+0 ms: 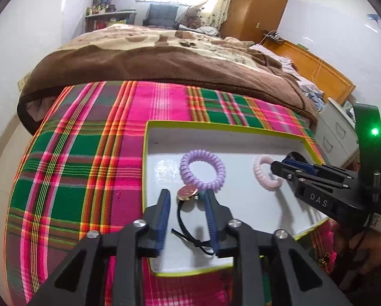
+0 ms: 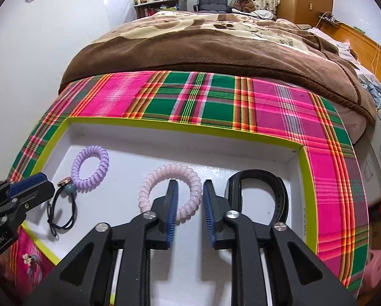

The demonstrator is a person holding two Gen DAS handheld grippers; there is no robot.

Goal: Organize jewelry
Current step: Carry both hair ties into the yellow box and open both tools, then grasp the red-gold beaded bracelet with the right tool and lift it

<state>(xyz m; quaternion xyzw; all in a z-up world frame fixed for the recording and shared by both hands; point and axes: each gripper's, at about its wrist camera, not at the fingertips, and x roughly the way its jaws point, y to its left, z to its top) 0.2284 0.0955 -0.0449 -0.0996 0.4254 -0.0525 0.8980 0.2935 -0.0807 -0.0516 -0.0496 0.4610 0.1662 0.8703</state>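
A white tray with a lime rim (image 1: 216, 125) (image 2: 164, 125) lies on plaid cloth. In it are a purple spiral hair tie (image 1: 201, 169) (image 2: 89, 164), a pink spiral hair tie (image 1: 265, 174) (image 2: 170, 173), a black elastic tie with a rose-gold disc (image 1: 187, 192) (image 2: 62, 211) and a black wristband (image 2: 279, 191). My left gripper (image 1: 186, 196) (image 2: 32, 183) is open, with the disc and elastic lying between its fingers, untouched. My right gripper (image 2: 190, 186) (image 1: 284, 163) is open astride the pink tie's right side, one finger inside the ring.
A plaid cloth (image 1: 88, 165) covers the bed's foot, with a brown blanket (image 2: 203, 51) piled behind it. A small flower clip (image 2: 28, 257) lies on the cloth outside the tray's near-left corner. White drawers (image 2: 379, 158) stand to the right. A hand (image 1: 364, 247) holds the right gripper.
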